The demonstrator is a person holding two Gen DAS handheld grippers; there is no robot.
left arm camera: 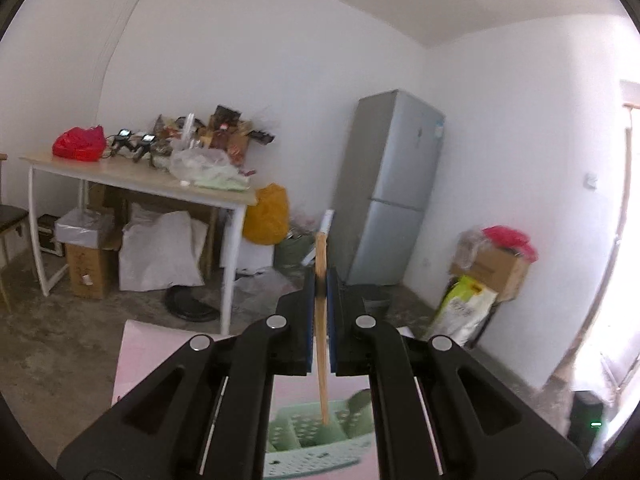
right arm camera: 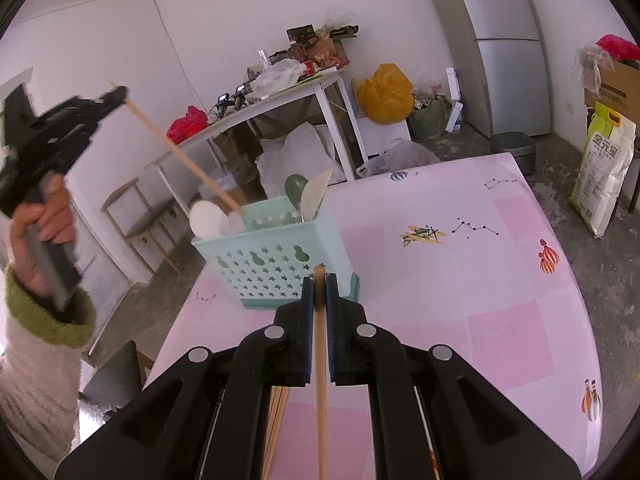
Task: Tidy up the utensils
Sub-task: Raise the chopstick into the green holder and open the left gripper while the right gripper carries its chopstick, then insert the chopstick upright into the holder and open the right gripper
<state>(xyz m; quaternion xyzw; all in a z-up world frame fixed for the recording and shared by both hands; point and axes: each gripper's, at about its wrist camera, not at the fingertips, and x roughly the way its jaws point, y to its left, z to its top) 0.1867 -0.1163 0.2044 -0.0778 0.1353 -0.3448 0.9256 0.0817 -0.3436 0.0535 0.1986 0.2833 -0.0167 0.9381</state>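
Your left gripper (left arm camera: 320,288) pinches a thin wooden chopstick (left arm camera: 322,360) angled into the mint-green perforated plastic basket (right arm camera: 276,260) for storing, while your right gripper (right arm camera: 320,292) clamps another wooden chopstick (right arm camera: 321,400).

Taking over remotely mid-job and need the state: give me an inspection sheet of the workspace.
Surface: pink patterned tablecloth, mostly bare.
Job's things: pale green perforated plastic utensil caddy holding a white spoon, green spoon and beige spatula; loose wooden chopsticks under the right gripper.
Clutter: nothing seen on the tablecloth.
Grippers: left gripper shut on a wooden chopstick, tip in the caddy; right gripper shut on another chopstick.
Cables: nothing seen.
Surroundings: cluttered white table, grey fridge, boxes, bags.
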